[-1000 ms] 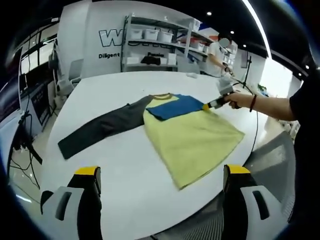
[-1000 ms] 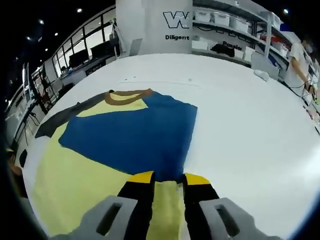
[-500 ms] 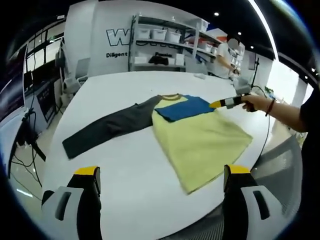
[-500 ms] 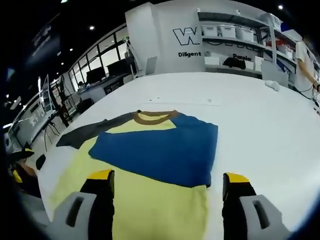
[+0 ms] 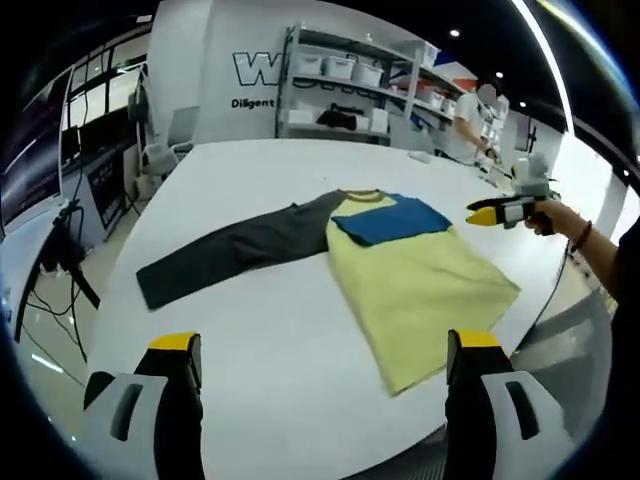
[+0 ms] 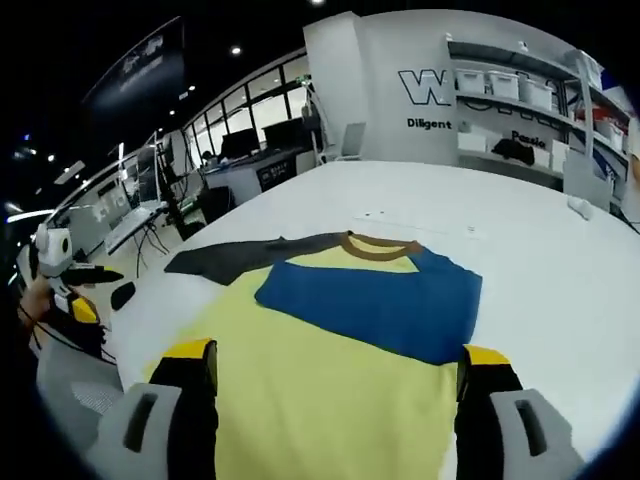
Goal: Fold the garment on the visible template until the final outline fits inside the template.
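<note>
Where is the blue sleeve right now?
In the right gripper view, the blue sleeve lies folded flat across the yellow shirt body, just below the brown collar, ahead of the open tongs.

white table (image 5: 280,330), shelving (image 5: 350,90), desks (image 6: 240,170)

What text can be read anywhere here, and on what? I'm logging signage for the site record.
"W": large letter, cut off, on the white back wall.
"Diligent": small dark word beneath it.
Further words behind the metal storage shelving: too blurred to read.
</note>
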The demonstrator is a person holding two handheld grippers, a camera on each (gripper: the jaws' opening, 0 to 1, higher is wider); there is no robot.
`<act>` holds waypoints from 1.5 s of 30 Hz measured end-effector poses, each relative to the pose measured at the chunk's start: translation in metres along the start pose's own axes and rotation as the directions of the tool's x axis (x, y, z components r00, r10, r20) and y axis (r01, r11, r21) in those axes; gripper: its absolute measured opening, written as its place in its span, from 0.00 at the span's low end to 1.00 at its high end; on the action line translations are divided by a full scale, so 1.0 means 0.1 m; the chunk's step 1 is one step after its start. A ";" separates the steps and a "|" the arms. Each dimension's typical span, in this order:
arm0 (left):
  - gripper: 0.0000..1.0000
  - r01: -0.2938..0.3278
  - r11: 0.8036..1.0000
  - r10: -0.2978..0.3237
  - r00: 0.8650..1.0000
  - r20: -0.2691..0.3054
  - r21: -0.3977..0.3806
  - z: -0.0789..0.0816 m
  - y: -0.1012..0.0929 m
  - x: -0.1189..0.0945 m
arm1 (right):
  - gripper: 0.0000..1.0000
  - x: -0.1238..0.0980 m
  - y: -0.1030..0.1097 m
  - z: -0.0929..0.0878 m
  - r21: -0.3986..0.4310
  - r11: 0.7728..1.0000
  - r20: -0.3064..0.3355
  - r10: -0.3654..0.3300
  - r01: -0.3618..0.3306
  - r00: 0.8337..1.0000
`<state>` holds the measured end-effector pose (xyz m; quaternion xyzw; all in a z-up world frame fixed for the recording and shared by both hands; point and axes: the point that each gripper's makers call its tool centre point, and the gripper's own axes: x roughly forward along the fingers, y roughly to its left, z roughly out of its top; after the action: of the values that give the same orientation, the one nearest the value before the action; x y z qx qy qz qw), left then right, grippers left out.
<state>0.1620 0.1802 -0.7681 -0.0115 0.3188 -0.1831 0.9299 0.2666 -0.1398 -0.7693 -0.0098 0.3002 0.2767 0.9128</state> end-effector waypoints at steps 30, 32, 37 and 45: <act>0.90 -0.183 0.980 0.182 0.983 -0.021 -0.078 0.24 0.93 0.37 | 0.99 -0.63 0.47 -0.42 -0.146 0.989 -0.022 0.028 -0.031 0.999; 0.88 -0.204 0.975 0.203 0.979 -0.024 -0.085 0.26 1.03 0.40 | 0.99 -0.63 0.48 -0.45 -0.158 0.987 -0.029 0.026 -0.030 0.999; 0.81 -0.230 0.966 0.232 0.973 -0.002 -0.117 0.33 1.20 0.47 | 0.99 -0.62 0.41 -0.52 -0.127 0.992 -0.025 0.010 -0.013 1.000; 0.68 -0.294 0.938 0.293 0.956 -0.035 -0.181 0.23 1.48 0.56 | 0.99 -0.65 0.36 -0.55 -0.110 0.994 -0.021 -0.014 0.012 1.000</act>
<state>0.2658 0.2963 -0.8031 -0.0492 0.3359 -0.0122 0.9405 0.1747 -0.1521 -0.7730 -0.0651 0.2944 0.2869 0.9093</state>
